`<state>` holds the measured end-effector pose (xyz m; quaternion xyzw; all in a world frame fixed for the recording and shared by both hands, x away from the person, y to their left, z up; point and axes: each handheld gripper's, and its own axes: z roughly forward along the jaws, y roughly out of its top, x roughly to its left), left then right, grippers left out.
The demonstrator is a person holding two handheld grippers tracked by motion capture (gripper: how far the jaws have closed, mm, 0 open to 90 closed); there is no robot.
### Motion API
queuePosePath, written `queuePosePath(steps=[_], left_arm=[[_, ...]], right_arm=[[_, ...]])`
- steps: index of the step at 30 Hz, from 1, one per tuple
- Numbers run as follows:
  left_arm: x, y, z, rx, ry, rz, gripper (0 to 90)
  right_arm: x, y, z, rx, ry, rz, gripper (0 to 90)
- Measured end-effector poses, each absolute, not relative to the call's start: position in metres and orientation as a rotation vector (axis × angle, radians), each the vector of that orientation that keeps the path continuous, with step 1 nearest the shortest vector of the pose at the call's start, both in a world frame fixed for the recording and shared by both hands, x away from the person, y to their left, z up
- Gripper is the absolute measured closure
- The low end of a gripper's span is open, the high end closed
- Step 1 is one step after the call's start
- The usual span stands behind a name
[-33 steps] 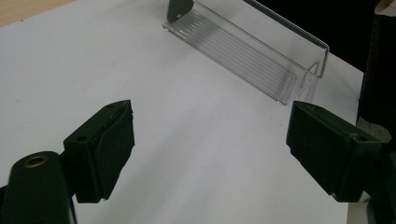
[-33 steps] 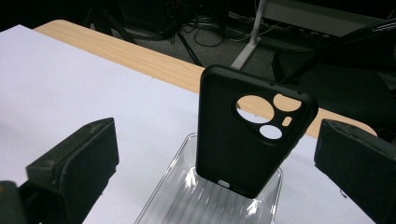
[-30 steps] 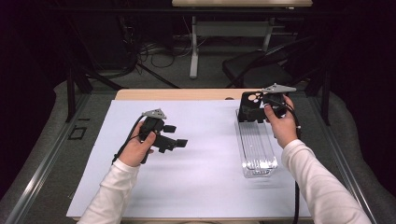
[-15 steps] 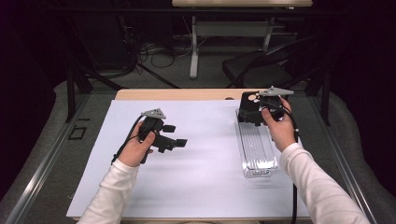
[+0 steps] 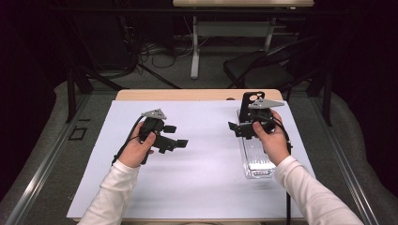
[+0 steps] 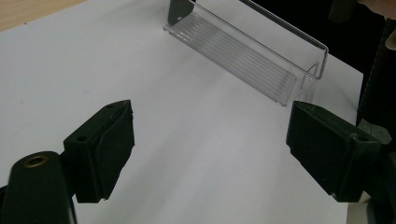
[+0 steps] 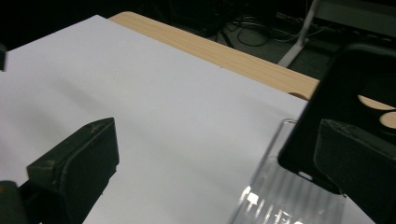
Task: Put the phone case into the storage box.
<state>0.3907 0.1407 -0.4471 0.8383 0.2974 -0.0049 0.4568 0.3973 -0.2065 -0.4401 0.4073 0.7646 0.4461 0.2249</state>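
From above, a clear plastic stand (image 5: pixel 256 157) lies lengthwise near the table's (image 5: pixel 206 187) right edge, with a black phone case (image 5: pixel 249 104) upright at its far end. The right gripper (image 5: pixel 240 129) hangs just beside the case.

In the left gripper view, the left gripper (image 6: pixel 210 154) gapes wide and empty.

In the right gripper view, wide jaws hold nothing; the case sits just beyond one jaw.

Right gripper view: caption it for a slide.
Open right hand-held gripper beside a black phone case standing in a clear ribbed holder.
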Motion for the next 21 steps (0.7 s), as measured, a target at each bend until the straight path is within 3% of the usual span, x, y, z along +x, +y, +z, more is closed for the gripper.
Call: queuePosePath(steps=[21], left_arm=[[0.39,0.142,-0.446,2.067,0.73,-0.008,15.5]], right_arm=[[0.348,-0.165,-0.471,1.028,2.196,1.315,0.0]])
